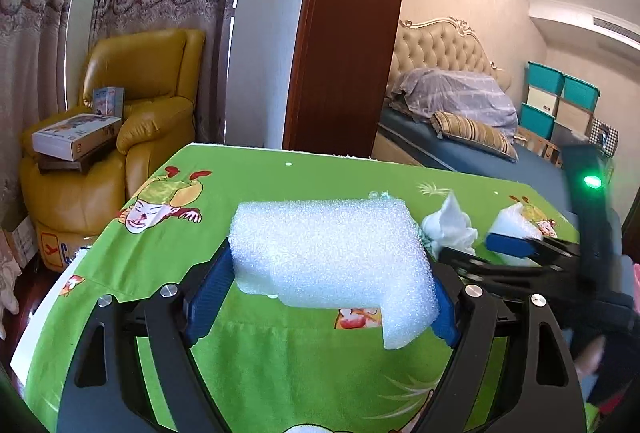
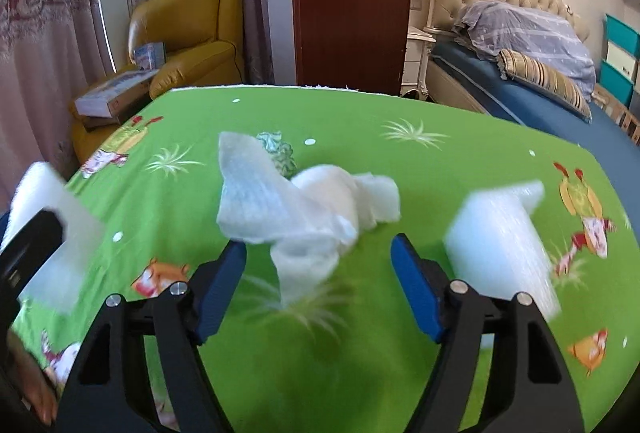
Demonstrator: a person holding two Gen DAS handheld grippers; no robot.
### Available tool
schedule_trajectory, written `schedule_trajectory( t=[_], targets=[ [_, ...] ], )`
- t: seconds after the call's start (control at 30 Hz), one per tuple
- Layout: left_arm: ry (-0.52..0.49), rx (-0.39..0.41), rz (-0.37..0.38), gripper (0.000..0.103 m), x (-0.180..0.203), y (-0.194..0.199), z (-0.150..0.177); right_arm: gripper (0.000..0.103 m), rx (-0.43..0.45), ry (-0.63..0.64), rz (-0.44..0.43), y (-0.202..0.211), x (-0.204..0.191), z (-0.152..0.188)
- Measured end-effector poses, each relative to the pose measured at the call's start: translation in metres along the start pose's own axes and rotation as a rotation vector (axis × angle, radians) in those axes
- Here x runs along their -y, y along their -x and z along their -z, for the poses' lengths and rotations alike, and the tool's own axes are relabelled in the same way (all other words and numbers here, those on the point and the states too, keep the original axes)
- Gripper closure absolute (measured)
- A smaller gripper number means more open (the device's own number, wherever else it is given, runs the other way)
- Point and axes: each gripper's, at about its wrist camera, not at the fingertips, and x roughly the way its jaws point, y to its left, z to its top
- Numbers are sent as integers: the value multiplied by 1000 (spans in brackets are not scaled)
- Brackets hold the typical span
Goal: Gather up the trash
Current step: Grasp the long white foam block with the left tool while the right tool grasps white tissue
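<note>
Left tongs clamp the foam block at frame centre — right tongs gape wide, crumpled tissue just beyond their tips.

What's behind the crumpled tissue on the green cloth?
A small teal-and-white crumpled scrap pokes out behind the tissue; its lower part is covered. Otherwise green cloth.

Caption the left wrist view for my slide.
Left gripper clamps a white foam block above the green cartoon cloth.
</note>
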Motion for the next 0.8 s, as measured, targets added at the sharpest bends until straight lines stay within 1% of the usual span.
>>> schedule_trajectory(
  t=[0.1, 0.13, 0.17, 0.2, 0.27, 0.37, 0.47, 0.57, 0.8],
  targets=[
    [-8, 8, 1, 24, 0, 1, 0, 44, -27, -3, 14, -14, -1, -7],
    [-10, 11, 0, 24, 1, 1, 1, 51, -41, -9, 18, -17, 0, -7],
    [-12, 12, 1, 24, 0, 1, 1, 65, -49, -15, 18, -19, 0, -7],
    [-14, 11, 2, 24, 1, 1, 1, 72, -48, -25, 17, -18, 2, -6],
    [-15, 9, 1, 24, 2, 0, 1, 79, -33, -48, 23, -13, 10, -4],
    [-12, 6, 3, 24, 1, -1, 1, 83, 13, -69, 29, 0, 16, -4],
    [0, 0, 7, 24, -1, -2, 1, 84, 30, -52, 41, 9, 16, -2],
    [7, -10, 9, 24, -3, -4, 2, 84, 28, -38, 38, 21, 14, 9],
    [-5, -6, 9, 24, -2, -3, 3, 84, 65, -40, 35, 63, 19, 37]
  ],
)
